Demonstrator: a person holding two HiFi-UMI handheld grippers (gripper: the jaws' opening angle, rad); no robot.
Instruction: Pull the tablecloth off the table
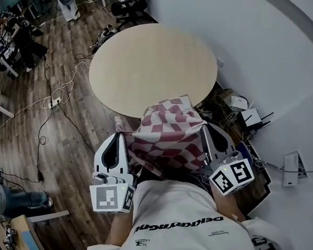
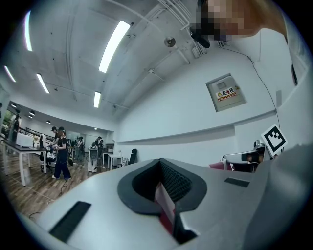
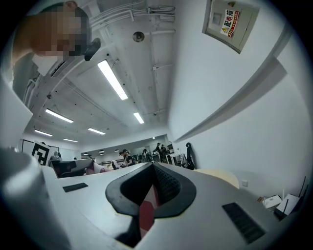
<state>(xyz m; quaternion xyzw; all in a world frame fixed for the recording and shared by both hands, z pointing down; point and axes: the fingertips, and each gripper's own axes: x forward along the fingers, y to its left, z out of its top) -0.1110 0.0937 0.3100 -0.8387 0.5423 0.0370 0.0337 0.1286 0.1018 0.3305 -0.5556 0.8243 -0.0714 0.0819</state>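
The red-and-white checkered tablecloth (image 1: 166, 134) hangs bunched between the left tool (image 1: 119, 139) and right tool (image 1: 206, 129) (each pinching an edge), at the near rim of the round worktop (image 1: 151, 65).

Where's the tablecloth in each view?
Head view: tablecloth at lower centre, bunched between the left gripper and the right gripper, just below the round table.
Left gripper view: bottom centre, a strip pinched in the shut jaws.
Right gripper view: bottom centre, pinched the same way.
Shared landmark: the white wall.
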